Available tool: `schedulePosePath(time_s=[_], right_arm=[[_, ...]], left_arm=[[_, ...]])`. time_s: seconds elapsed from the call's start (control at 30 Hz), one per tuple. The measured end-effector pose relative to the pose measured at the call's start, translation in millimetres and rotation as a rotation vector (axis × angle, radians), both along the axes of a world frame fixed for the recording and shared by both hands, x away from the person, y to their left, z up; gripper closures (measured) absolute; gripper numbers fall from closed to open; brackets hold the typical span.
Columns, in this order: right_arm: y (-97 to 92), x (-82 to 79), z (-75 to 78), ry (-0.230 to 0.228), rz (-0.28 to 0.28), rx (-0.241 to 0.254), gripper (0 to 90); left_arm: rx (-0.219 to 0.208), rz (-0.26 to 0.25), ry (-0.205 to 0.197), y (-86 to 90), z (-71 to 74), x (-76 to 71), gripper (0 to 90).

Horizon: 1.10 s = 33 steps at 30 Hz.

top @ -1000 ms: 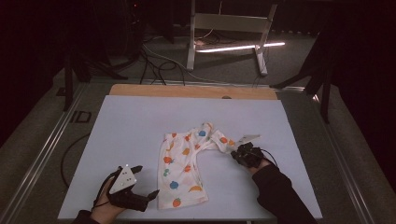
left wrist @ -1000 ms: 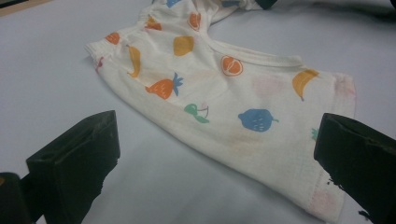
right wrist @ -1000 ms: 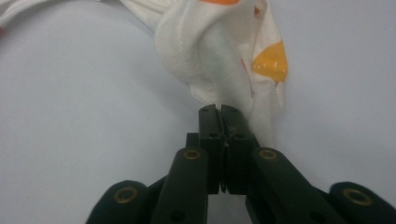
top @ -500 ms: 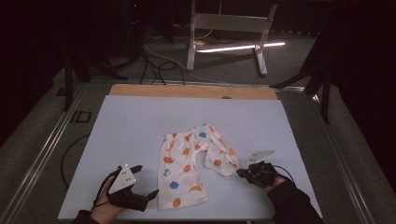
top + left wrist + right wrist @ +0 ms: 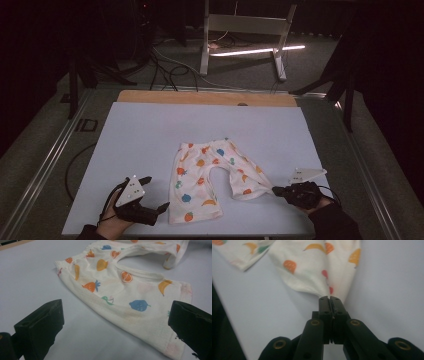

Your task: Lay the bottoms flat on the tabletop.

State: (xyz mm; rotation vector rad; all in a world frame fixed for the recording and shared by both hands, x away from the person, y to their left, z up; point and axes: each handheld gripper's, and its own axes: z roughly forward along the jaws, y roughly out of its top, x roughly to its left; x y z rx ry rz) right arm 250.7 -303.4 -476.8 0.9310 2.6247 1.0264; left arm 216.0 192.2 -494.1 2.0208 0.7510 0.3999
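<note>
A small pair of white shorts [image 5: 210, 175] printed with coloured fruit lies on the pale blue table sheet [image 5: 150, 135], both legs spread toward me. My right gripper [image 5: 276, 190] is shut on the hem of the right leg, the cloth pulled taut toward the front right; the right gripper view has the jaws pinched on the bunched white fabric [image 5: 322, 270]. My left gripper [image 5: 154, 194] rests open at the front left, just beside the left leg's hem. In the left gripper view the shorts [image 5: 125, 287] lie between and beyond the two wide-apart jaws.
A wooden strip [image 5: 205, 98] borders the table's far edge. A metal frame with a lit light bar [image 5: 250, 50] and cables stands on the floor behind. Metal rails run along both table sides. Bare sheet lies left and far of the shorts.
My right gripper has pulled the right leg of the shorts out toward the front right, unfolding it from the middle. The left gripper has stayed put.
</note>
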Motion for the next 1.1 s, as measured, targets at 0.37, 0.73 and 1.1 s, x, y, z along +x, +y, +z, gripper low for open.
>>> schedulePosePath(time_s=[0.37, 0.73, 1.1], right_arm=[[65.9, -16.1, 8.8, -0.026, 0.269, 0.186, 66.8], [104.6, 11.1, -33.4, -0.062, 0.327, 0.022, 59.2], [108.1, 30.8, -41.5, -0.098, 0.271, -0.007, 67.5]], left_arm=[[0.002, -0.007, -0.001, -1.3, 0.0, 0.0, 1.3], [0.002, -0.012, 0.001, -1.3, -0.5, -0.3, 1.3], [0.009, -0.018, 0.001, -2.7, -1.1, 0.0, 1.4]])
